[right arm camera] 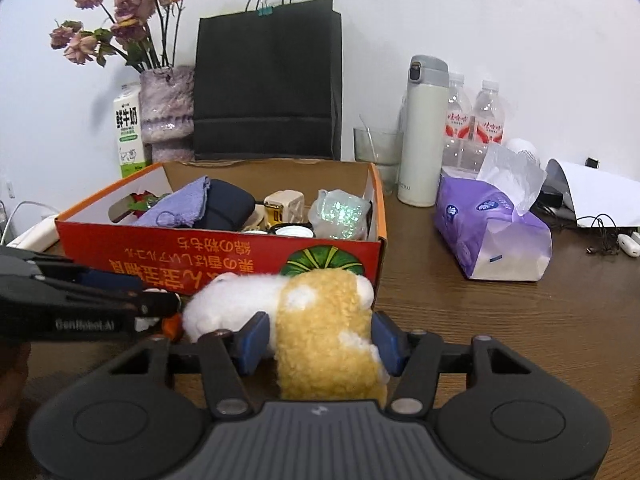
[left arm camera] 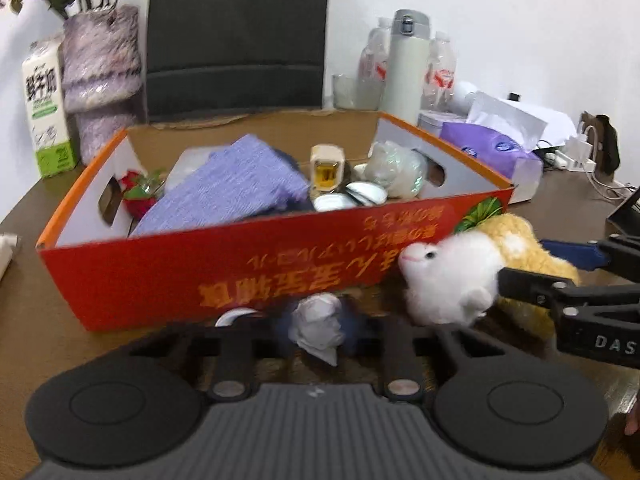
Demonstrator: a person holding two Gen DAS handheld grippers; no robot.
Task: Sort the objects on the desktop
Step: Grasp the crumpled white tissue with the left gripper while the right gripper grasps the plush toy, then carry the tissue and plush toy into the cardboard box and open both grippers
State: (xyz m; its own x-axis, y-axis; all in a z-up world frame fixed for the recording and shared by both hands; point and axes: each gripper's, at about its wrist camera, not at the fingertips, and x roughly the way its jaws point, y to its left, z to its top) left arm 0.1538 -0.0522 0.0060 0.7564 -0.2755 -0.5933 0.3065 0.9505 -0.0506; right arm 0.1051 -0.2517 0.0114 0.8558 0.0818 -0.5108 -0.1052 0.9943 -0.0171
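A white and yellow plush toy [right arm camera: 316, 316] lies on the brown table against the front of the orange cardboard box [right arm camera: 224, 248]. My right gripper [right arm camera: 318, 342] has its blue pads on both sides of the toy's yellow body and is shut on it. In the left wrist view the toy [left arm camera: 452, 276] sits right of centre with the right gripper's fingers [left arm camera: 532, 284] on it. My left gripper [left arm camera: 318, 330] is shut on a crumpled white paper ball [left arm camera: 318, 326] just in front of the box [left arm camera: 200, 272]. The box holds a purple cloth [left arm camera: 236, 188], a charger, tins and a wrapped bundle.
Behind the box stand a black paper bag [right arm camera: 268, 80], a vase of dried flowers [right arm camera: 166, 108], a milk carton [right arm camera: 128, 132], a glass, a white flask [right arm camera: 424, 132] and water bottles. A purple tissue pack [right arm camera: 488, 232], papers and cables lie to the right.
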